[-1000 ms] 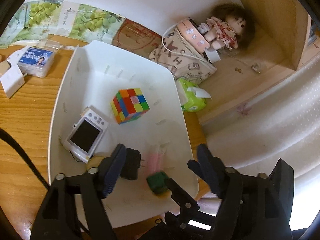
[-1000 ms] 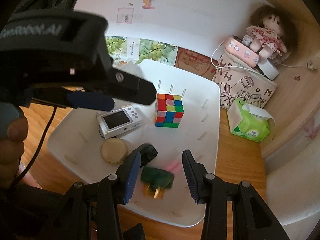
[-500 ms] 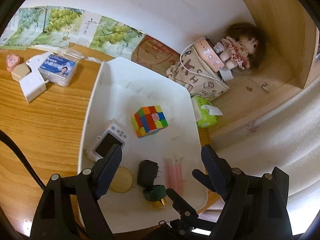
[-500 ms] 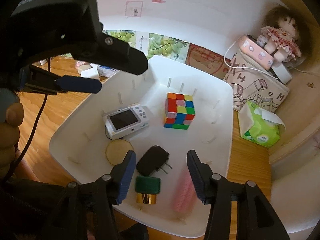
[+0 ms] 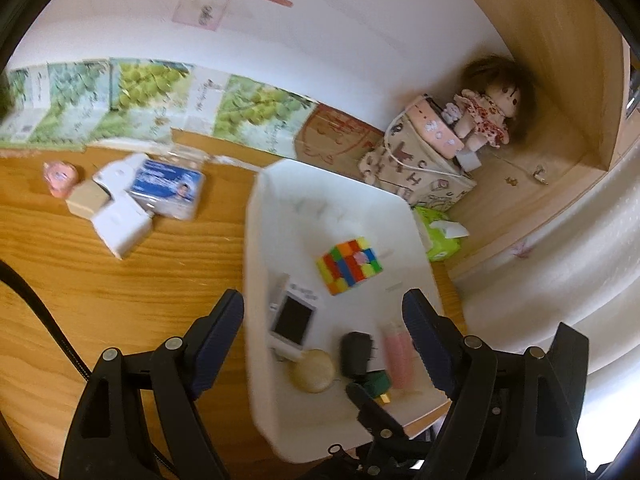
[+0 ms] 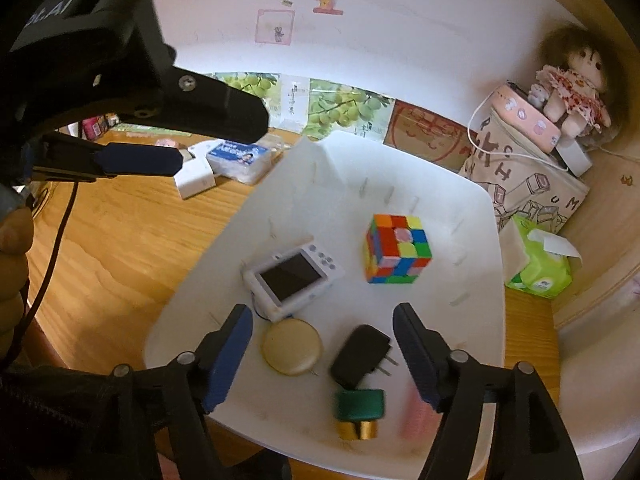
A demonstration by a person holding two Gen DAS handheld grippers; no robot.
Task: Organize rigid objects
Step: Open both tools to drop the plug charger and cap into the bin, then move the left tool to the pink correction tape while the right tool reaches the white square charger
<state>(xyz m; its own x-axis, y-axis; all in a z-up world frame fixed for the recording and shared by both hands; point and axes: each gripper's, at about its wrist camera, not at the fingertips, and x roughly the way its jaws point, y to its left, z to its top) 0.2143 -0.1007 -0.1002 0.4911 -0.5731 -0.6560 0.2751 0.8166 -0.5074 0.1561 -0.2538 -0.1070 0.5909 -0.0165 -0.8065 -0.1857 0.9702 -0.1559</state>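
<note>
Tool (image 6: 322, 354) jaws just opened, empty.

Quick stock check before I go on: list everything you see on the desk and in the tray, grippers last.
tray: 1, white, on desk
cube: 1, multicolour, in tray, far side
camera: 1, white, in tray, left of cube
disc: 1, tan, in tray, just in front of camera
charger: 1, black, in tray, right of disc
green block: 1, green with gold end, near edge
pink item: blurred, by block
tissue pack: 1, green, right of tray
doll: 1, far right corner
bag: 1, printed, below doll
boxes: several, white, blue and tan, left of tray
desk: wood
left gripper: jaws open, empty
right gripper: jaws just opened, nothing gripped
hand: left edge
</note>
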